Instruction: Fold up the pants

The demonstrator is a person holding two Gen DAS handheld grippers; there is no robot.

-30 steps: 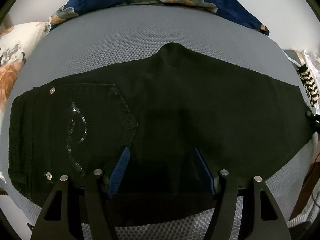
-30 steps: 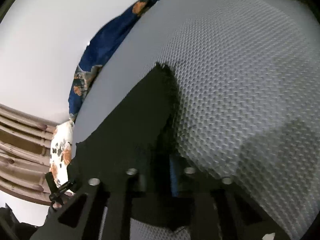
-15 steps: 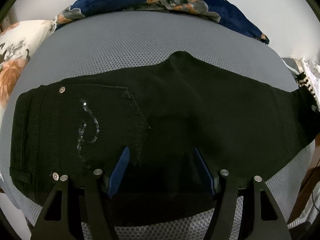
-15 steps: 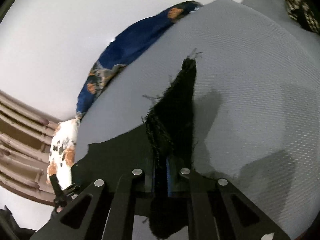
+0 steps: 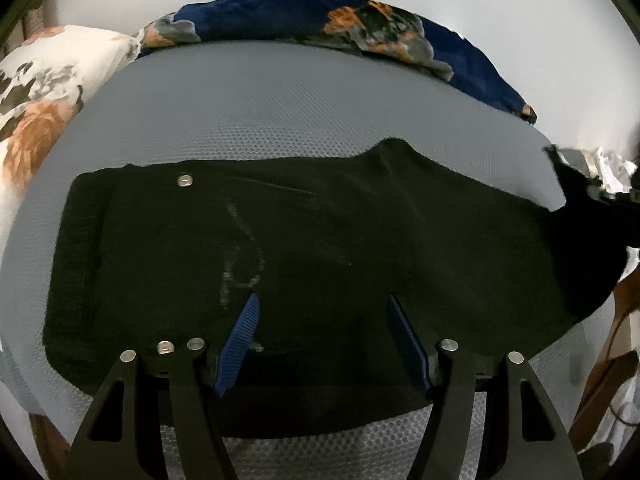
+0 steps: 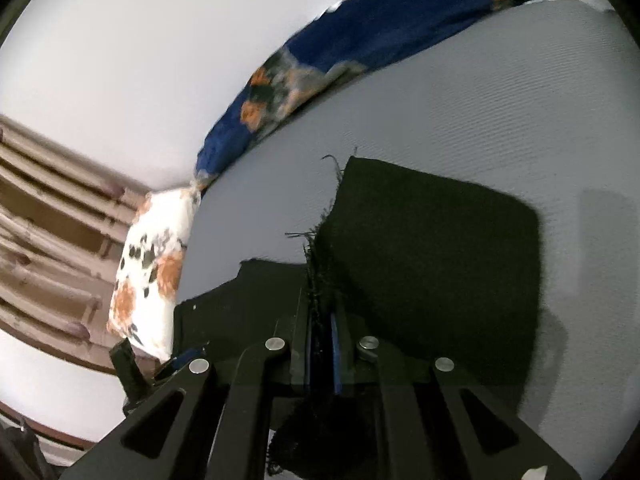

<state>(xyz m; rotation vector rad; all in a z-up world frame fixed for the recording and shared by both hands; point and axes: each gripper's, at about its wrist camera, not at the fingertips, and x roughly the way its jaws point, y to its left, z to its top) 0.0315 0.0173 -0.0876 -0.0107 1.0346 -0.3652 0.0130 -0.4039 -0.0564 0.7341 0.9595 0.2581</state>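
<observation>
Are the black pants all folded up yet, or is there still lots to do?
Not yet. Done: the pants lie flat on the grey mattress, seemingly one leg over the other. In hand: the right claw is shut on the frayed leg end and holds it up off the mattress. The left claw is open above the waist part. Left: bringing that end over to the waist and smoothing.

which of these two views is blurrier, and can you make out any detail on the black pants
Right wrist view: blurrier, the blue floral pillow and grey bed cover smear; the pants are a flat black shape with a frayed edge. Left wrist view: softer blur, fisheye bending at the edges; the pants show only rivets and faint pocket stitching.
</observation>
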